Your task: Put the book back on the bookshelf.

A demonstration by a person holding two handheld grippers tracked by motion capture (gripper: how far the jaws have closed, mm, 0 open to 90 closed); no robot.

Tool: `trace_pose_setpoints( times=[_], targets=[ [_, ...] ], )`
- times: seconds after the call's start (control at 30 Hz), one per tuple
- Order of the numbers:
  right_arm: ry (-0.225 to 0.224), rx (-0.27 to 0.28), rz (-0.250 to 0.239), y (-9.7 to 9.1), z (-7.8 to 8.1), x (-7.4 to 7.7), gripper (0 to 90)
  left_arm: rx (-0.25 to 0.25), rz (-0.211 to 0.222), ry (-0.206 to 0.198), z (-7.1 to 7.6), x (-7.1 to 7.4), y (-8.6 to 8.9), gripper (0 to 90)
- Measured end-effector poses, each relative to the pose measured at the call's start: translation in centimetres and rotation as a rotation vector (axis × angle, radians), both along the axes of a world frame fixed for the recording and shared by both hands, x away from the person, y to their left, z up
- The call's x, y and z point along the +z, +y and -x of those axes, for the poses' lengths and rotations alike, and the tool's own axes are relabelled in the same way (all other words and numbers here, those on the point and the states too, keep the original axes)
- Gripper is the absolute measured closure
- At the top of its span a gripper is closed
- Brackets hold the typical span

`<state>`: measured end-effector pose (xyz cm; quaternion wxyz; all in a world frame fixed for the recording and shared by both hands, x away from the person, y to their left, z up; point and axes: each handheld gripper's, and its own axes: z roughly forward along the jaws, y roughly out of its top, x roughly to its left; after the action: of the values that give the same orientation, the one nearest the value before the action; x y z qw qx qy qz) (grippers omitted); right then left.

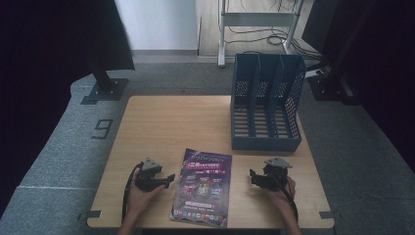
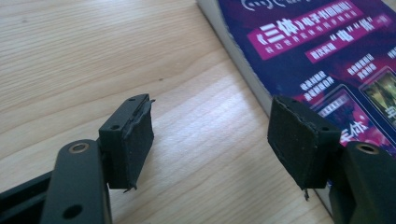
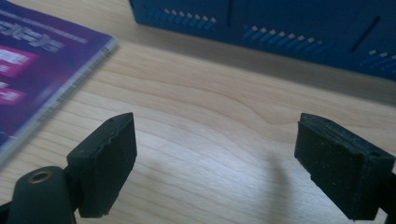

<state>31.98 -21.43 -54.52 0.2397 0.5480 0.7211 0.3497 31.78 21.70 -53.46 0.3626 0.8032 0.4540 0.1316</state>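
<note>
Both grippers rest low over the table (image 1: 156,122), jaws wide apart and empty. A book (image 1: 203,187) lies between the left gripper (image 1: 169,179) and right gripper (image 1: 252,175); a file rack (image 1: 265,142) stands beyond the right one.

A purple magazine (image 1: 203,186) lies flat near a blue file rack (image 1: 265,102).
</note>
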Motion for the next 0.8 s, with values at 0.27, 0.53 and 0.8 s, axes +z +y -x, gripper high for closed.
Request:
trace_pose_setpoints(
  times=[0.27, 0.53, 0.8],
  targets=[
    [-0.029, 0.036, -0.043, 1.6, 0.3, 1.1, 13.1, -0.024, 0.001, -0.003, 0.1, 0.0, -0.6, 30.9],
    [-0.043, 0.104, -0.085, 4.3, 0.4, 1.8, 13.7, -0.045, -0.007, 0.002, 0.3, -0.2, -1.3, 30.8],
    [-0.040, 0.172, -0.077, 7.0, 0.5, 1.7, 13.8, -0.056, 0.017, 0.000, 0.4, -0.2, -1.5, 30.8]
  ],
)
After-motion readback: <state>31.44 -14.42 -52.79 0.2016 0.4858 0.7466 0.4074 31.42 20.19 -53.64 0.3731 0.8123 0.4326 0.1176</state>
